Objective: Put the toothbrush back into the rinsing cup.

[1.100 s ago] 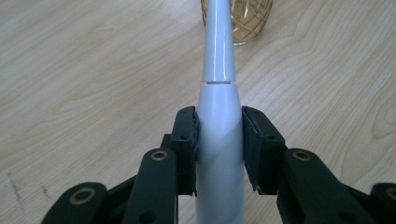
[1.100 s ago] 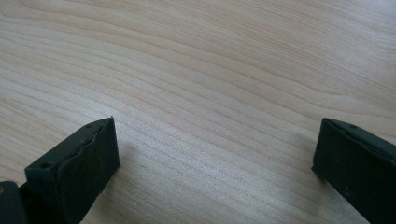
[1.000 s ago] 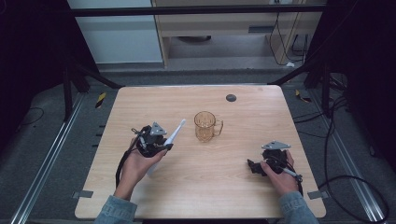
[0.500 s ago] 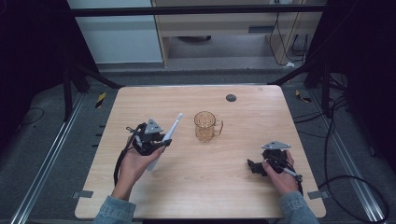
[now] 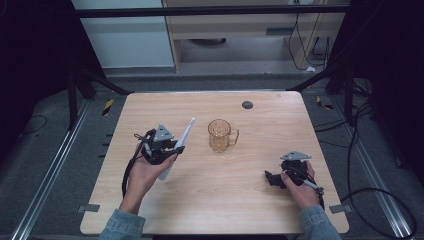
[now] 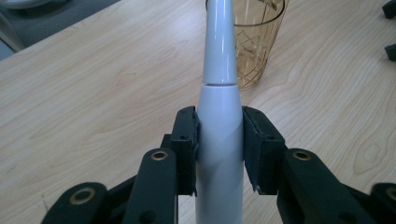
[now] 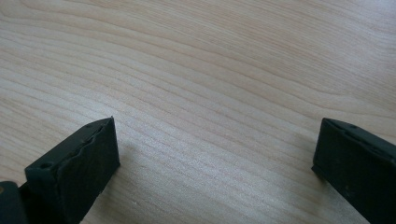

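Note:
My left gripper (image 5: 173, 148) is shut on a slim white tapered stick, perhaps a toothbrush handle (image 5: 183, 136), left of the table's middle. Its tip points far-right toward an amber glass mug (image 5: 220, 135). In the left gripper view both pads (image 6: 187, 144) press the white stick (image 6: 219, 112) at its thick part, my left gripper (image 6: 219, 147) hangs above the wood, and the mug (image 6: 257, 42) stands just behind. My right gripper (image 5: 270, 179) rests low at the near right with its jaws wide apart. In the right gripper view my right gripper (image 7: 215, 158) holds nothing, only bare wood between.
A small dark round disc (image 5: 247, 105) lies near the far edge of the wooden table (image 5: 280, 125). In the left gripper view the other gripper's black jaw tips (image 6: 390, 9) show at the top right. Metal rails and cables run on the floor around the table.
The left gripper has shifted slightly toward the far side with the white stick, whose tip has swung a little more upright. The right gripper has stayed put.

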The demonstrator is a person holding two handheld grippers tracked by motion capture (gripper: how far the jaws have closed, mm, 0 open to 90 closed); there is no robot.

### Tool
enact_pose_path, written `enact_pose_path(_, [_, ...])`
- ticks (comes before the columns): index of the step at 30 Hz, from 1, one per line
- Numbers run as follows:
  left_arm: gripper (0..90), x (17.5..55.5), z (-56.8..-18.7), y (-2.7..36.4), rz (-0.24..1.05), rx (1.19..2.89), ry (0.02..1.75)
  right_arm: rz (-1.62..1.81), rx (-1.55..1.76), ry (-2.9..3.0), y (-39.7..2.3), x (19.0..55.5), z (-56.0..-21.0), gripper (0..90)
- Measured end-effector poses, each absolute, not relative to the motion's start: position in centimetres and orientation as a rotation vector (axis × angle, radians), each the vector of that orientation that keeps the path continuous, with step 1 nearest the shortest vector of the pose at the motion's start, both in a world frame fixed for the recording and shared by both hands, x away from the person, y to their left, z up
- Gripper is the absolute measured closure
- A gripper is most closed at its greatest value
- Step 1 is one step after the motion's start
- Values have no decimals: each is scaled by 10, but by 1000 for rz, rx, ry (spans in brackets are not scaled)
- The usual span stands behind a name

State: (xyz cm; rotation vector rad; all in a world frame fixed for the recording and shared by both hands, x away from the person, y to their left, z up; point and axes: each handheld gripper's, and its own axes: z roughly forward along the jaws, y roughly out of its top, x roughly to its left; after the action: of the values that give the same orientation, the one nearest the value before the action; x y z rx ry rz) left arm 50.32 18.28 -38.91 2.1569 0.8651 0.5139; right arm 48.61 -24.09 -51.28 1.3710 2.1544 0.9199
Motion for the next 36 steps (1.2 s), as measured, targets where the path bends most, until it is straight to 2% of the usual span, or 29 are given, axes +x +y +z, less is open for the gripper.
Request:
enact_pose_path(21, [672, 530, -369, 162, 506, 2159, 838, 919, 1370, 2155, -241, 486, -513, 4])
enact_pose_path(36, [672, 535, -350, 145, 505, 2122, 808, 919, 1370, 2155, -241, 486, -513, 4])
